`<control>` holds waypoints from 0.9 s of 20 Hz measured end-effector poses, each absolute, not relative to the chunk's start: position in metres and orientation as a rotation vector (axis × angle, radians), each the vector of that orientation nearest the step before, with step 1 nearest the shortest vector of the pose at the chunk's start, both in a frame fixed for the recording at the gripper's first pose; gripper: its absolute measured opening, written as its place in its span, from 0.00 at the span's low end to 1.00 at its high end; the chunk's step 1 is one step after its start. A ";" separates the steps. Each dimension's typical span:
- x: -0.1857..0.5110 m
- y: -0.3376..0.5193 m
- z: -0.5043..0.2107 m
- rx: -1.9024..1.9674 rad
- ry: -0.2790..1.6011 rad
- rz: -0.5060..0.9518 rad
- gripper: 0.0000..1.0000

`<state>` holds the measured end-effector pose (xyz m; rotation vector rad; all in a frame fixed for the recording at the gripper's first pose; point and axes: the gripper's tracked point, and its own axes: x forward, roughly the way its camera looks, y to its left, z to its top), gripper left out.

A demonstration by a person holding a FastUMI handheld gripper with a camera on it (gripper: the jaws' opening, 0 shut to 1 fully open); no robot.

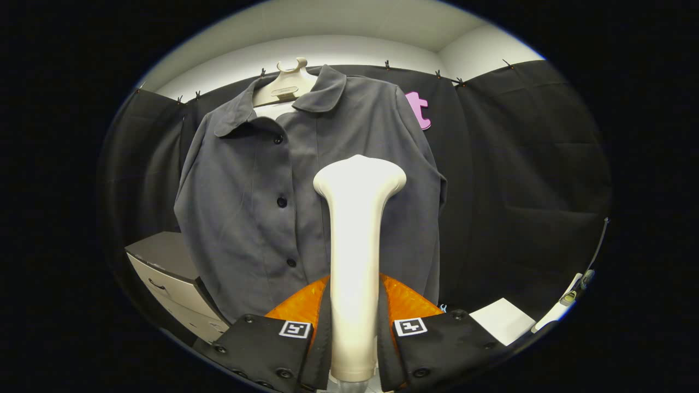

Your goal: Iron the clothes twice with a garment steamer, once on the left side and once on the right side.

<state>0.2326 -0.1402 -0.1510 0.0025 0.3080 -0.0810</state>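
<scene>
Between the gripper (354,327) fingers, a white steamer (357,229) (upright) fronts the grey shirt (246,207).

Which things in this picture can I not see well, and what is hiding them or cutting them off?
- Steamer, gripper view: it stands between the gripper's fingers, which press its handle; its face is turned toward the shirt, so contact cannot be told.
- Shirt: the steamer covers its middle; the fingers cover its hem.
- Hanger: the collar covers its arms.
- Cabinet: the shirt hides its near side.
</scene>
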 end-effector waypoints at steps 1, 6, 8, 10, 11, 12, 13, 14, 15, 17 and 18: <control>0.230 -0.140 -0.156 0.003 0.316 -0.082 0.42; 0.219 -0.140 -0.181 -0.001 0.350 -0.087 0.42; 0.215 -0.141 -0.191 -0.005 0.362 -0.091 0.42; 0.211 -0.139 -0.203 -0.004 0.379 -0.090 0.42; 0.208 -0.139 -0.209 -0.005 0.389 -0.088 0.42; 0.205 -0.139 -0.216 -0.007 0.399 -0.088 0.42; 0.202 -0.139 -0.222 -0.011 0.408 -0.088 0.42; 0.198 -0.139 -0.228 -0.015 0.416 -0.089 0.42; 0.197 -0.140 -0.234 -0.021 0.425 -0.091 0.42; 0.193 -0.141 -0.244 -0.023 0.436 -0.095 0.42; 0.190 -0.141 -0.249 -0.020 0.443 -0.095 0.42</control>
